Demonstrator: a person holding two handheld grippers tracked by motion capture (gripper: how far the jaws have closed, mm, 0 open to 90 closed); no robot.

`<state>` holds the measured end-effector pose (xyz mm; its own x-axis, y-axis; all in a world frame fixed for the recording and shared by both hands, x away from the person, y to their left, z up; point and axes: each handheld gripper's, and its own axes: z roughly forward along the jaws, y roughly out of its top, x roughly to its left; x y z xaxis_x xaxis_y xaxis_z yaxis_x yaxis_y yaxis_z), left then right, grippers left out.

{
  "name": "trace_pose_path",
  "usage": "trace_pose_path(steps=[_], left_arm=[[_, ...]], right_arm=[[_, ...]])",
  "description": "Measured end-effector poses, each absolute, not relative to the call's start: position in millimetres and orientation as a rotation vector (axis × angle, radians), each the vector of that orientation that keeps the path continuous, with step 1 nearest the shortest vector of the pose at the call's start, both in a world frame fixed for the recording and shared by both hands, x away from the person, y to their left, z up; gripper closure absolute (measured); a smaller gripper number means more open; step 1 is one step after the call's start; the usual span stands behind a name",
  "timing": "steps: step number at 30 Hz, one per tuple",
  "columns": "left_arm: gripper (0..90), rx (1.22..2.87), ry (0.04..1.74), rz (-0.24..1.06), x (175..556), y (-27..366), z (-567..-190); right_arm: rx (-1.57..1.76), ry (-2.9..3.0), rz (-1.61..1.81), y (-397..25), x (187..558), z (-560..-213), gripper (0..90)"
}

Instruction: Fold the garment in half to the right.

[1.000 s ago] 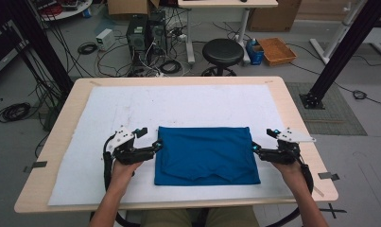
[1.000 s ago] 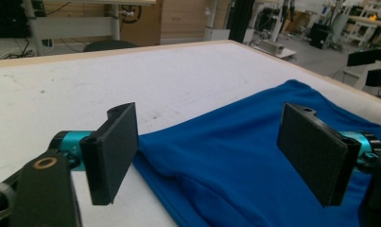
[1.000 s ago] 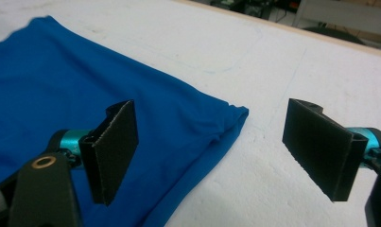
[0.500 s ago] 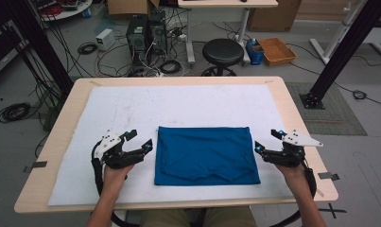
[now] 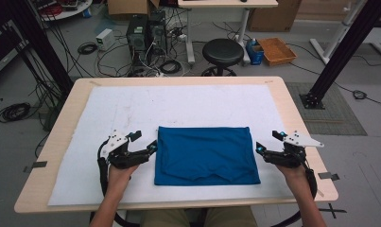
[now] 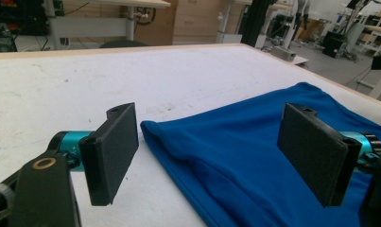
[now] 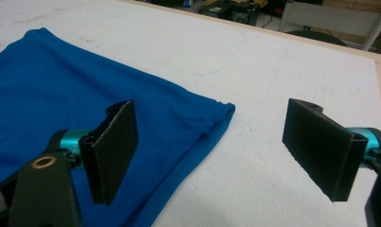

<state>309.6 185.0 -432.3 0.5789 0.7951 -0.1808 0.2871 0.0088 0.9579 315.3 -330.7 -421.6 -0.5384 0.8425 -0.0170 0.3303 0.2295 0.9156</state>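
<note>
I sat at a wooden table (image 5: 292,109) covered by a white mat (image 5: 178,106), holding a two-jaw gripper in each hand. A blue cloth (image 5: 204,153), folded into a flat rectangle, lay on the near half of the mat, roughly centred between my hands.

My left gripper (image 5: 144,144) was at the cloth's left edge, near its far left corner, with the jaws spread wide and holding nothing. In the left gripper view, that gripper (image 6: 207,151) had one black jaw over bare white mat and the other over the blue cloth (image 6: 254,156), so the rounded, folded left edge of the cloth ran up between them. I could not tell whether either jaw touched the fabric.

My right gripper (image 5: 268,144) was just beside the cloth's right edge, near its far right corner, with its jaws also spread wide and empty. In the right gripper view, that gripper (image 7: 212,151) had one jaw over the blue cloth (image 7: 60,90) and the other over the white mat (image 7: 273,75). The cloth's corner, slightly puckered, lay between the jaws and a little ahead of them.

Both my hands (image 5: 117,172) rested low over the mat near the table's front edge. Beyond the table were a round black stool (image 5: 222,49), computer towers (image 5: 143,30) and loose cables on the floor.
</note>
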Motion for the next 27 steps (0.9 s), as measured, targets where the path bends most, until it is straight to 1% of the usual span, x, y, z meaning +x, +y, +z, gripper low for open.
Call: trace_pose_path(steps=[9,19,24,27], left_arm=[[21.1,1.664,1.003,0.480,309,173,-434],[21.1,1.755,1.083,0.507,286,153,-435],[21.7,1.792,1.129,0.421,285,147,-443],[21.7,1.812,1.172,0.407,283,147,-446]], right_arm=[[1.060,2.001,1.261,-330,314,-423,18.6],[1.060,2.006,1.268,-330,313,-425,18.6],[1.046,2.035,1.264,-325,314,-428,18.6],[1.034,2.047,1.261,-322,314,-428,18.6]])
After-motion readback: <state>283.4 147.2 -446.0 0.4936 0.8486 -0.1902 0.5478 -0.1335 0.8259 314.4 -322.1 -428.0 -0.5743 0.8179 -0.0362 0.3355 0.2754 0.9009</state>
